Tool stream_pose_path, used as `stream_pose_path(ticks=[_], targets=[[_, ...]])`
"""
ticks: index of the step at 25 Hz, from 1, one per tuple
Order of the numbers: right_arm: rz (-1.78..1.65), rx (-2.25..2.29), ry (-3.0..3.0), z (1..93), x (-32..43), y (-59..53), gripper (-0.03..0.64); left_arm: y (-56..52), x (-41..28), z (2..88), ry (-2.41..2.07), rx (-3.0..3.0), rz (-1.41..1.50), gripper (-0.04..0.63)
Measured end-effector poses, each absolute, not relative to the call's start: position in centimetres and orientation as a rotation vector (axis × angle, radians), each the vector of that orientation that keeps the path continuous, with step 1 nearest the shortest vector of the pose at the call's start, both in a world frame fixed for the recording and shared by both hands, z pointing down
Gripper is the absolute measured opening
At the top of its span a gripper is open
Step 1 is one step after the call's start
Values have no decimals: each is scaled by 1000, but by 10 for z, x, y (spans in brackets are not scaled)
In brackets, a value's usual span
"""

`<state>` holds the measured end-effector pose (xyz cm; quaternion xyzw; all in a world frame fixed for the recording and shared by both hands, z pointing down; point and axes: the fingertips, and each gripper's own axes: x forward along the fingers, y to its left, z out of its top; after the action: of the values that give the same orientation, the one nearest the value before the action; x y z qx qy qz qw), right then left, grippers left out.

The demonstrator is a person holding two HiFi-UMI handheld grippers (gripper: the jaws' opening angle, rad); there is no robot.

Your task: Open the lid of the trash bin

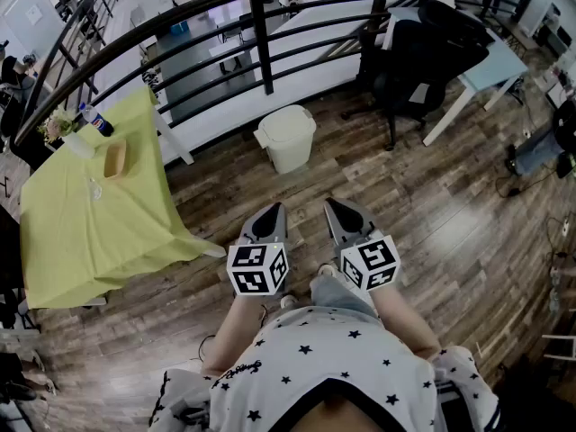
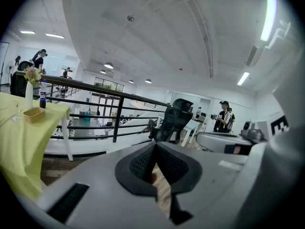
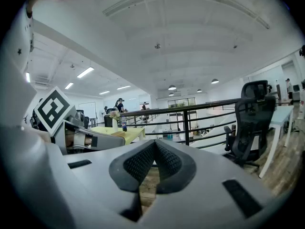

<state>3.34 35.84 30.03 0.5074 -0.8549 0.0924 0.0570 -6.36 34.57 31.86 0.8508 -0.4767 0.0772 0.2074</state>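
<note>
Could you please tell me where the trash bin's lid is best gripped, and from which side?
Probably the small tab jutting from the lid, on the side facing the yellow table. Come from that side, since the rest looks smooth and domed.

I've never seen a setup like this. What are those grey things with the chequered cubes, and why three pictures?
There is no robot arm: a person holds a hand tool in each hand, the left gripper and the right gripper. The marker cube on each is part of it. The head view comes from a camera on the person's head, looking down. The other two come from cameras riding on each gripper, looking along its jaws; both pairs of jaws are shut on nothing. On the wooden floor ahead stands a white trash bin, lid closed. At the left, a table under a yellow cloth carries a bottle and a small wooden tray.
</note>
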Motion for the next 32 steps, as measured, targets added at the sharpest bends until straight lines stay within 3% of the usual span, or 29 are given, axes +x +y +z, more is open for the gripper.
stream_pose_path(ticks=[32], targets=[[380,1422,-2679,307,74,291,-6,299,-34,312,-1442,2310,132,11]])
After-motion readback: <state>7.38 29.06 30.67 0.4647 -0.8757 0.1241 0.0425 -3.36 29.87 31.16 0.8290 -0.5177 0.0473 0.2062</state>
